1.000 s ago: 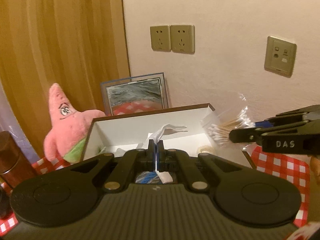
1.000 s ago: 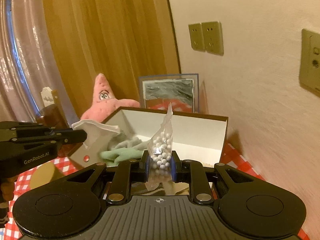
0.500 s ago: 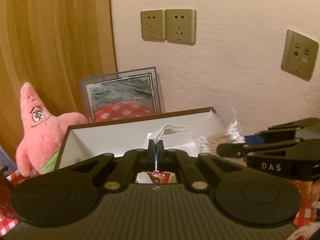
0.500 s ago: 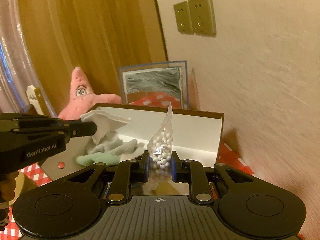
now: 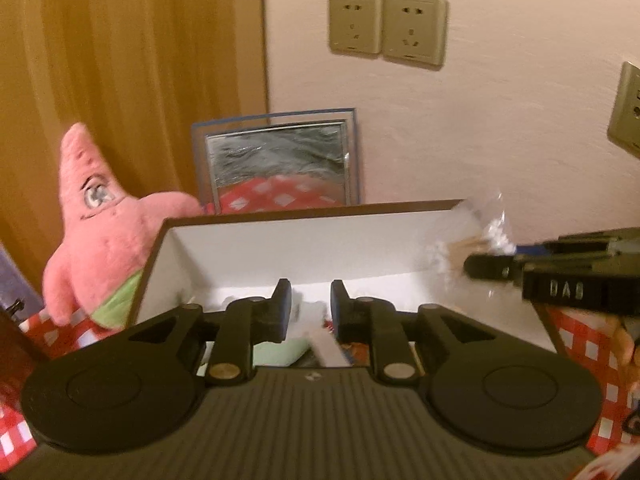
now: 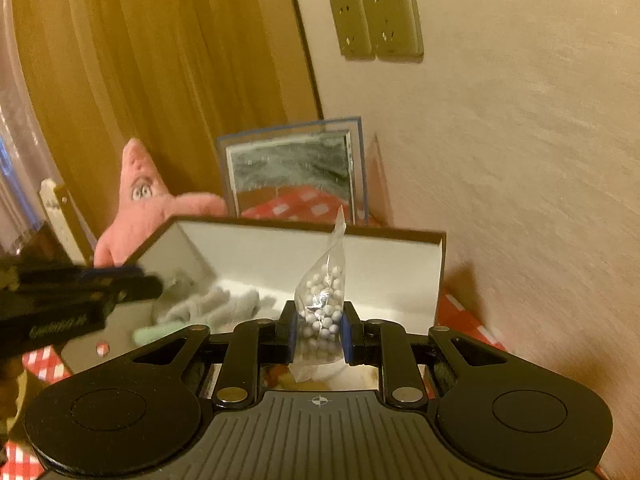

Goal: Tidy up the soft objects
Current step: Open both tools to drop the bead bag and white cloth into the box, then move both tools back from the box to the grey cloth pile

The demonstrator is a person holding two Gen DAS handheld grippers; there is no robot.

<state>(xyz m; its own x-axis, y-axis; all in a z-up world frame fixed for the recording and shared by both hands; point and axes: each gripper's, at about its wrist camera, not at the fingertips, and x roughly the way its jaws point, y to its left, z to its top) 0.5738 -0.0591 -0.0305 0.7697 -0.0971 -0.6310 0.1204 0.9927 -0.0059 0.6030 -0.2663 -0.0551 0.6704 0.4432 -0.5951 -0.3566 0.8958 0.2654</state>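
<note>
My left gripper (image 5: 310, 304) hangs over the open white box (image 5: 304, 212), and its jaws are opening. A blurred white tissue (image 5: 324, 340) sits loose just below the gap, with neither pad pressing on it. My right gripper (image 6: 320, 332) is shut on a clear bag of small white balls (image 6: 322, 308) above the box's right end (image 6: 438, 272). A grey fluffy cloth (image 6: 216, 304) and a pale green cloth (image 6: 160, 332) lie inside the box. In the left wrist view the right gripper (image 5: 476, 268) comes in from the right with its bag (image 5: 494, 236).
A pink starfish plush (image 5: 100, 232) leans against the box's left side. Behind the box, a framed mirror (image 5: 276, 164) stands against the wall. Wall sockets (image 5: 386, 28) sit higher up, a yellow curtain (image 5: 120, 60) hangs at the left. A red checked cloth (image 5: 580, 344) covers the table.
The left jaws have parted and released the white tissue, which has dropped below them into the box. Both grippers have moved closer over the box. The right still grips its bag.
</note>
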